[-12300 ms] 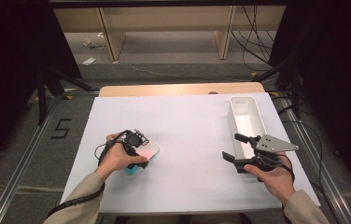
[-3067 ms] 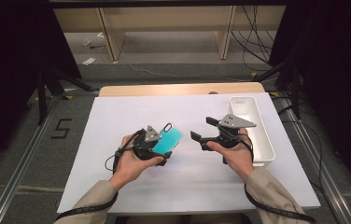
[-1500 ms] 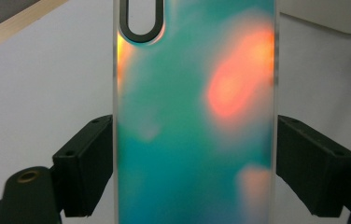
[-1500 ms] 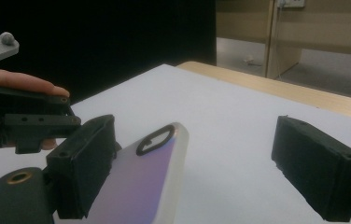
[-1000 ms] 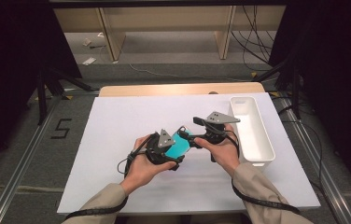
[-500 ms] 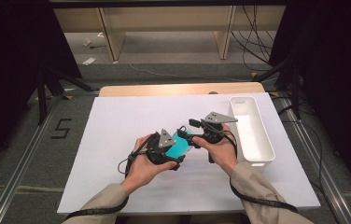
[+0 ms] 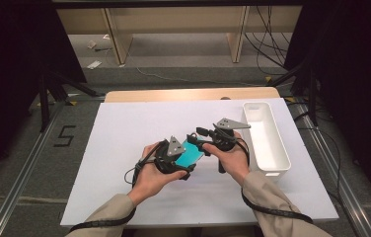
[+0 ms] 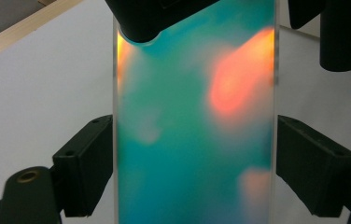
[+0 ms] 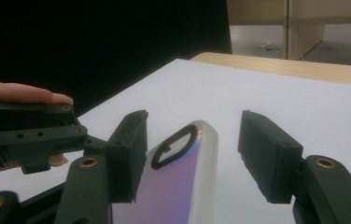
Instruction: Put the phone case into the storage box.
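**Phone case held between two grippers at mid-table**

Near the middle of the white table (image 7: 124,128), a little toward the near edge, the person holds a teal phone case (image 7: 190,152) up off the surface between both tools. The left gripper (image 7: 181,157) pinches the case across its width: in the left gripper view its two black jaws press against the long edges of the case (image 8: 194,121), one on each side, and the glossy teal surface with orange reflections runs up between them. The left hand (image 7: 151,175) wraps the gripper body from the near side.

The right gripper (image 7: 199,139) reaches in from the right, carried by the right hand (image 7: 230,160), and meets the far end of the case. Its jaws have just been closing, with the case between them. In the right gripper view the rounded corner of the case (image 9: 183,182), with its oval camera cutout, lies between the jaws; the left jaw sits just beside or against the case edge, while a clear gap remains between the right jaw and the case, so the jaws are not yet clamped.

A long white tray (image 7: 278,153) stands on the right side of the table, lengthwise from near to far, just beside the right hand. Beyond the far edge of the white surface a strip of wooden tabletop (image 7: 164,95) shows.
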The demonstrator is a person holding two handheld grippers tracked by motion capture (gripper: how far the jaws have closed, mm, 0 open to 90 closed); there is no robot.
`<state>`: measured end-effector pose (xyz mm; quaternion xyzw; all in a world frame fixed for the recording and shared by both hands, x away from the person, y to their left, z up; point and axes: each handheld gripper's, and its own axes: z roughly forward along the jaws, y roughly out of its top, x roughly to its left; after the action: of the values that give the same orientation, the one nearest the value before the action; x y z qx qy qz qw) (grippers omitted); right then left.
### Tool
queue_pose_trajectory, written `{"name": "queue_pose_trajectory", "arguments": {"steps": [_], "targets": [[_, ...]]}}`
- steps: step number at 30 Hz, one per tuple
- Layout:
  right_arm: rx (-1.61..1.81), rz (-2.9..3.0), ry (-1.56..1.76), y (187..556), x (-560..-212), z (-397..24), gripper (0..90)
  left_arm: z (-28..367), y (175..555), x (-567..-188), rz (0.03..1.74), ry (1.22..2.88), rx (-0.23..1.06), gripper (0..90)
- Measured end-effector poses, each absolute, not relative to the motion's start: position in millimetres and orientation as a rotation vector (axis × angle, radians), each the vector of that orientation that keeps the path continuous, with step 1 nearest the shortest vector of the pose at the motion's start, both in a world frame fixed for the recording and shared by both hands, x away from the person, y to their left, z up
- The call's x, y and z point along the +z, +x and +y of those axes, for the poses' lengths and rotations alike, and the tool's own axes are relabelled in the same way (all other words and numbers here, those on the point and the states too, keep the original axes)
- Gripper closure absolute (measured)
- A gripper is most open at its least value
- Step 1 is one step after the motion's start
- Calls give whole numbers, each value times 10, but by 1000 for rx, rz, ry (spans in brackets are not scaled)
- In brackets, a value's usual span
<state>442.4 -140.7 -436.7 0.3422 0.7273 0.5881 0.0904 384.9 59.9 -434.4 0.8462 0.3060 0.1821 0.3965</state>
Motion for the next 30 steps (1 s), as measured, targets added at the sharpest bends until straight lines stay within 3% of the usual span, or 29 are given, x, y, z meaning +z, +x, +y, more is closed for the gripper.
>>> {"name": "queue_pose_trajectory", "arguments": {"steps": [16, 30], "targets": [[1797, 2182, 1082, 4439, -4379, -1398, 583, 605, 3850, -4331, 773, 2137, 467, 170], [1831, 2193, 1126, 4447, -4371, -1388, 648, 607, 3850, -4332, 775, 2133, 470, 169]]}}
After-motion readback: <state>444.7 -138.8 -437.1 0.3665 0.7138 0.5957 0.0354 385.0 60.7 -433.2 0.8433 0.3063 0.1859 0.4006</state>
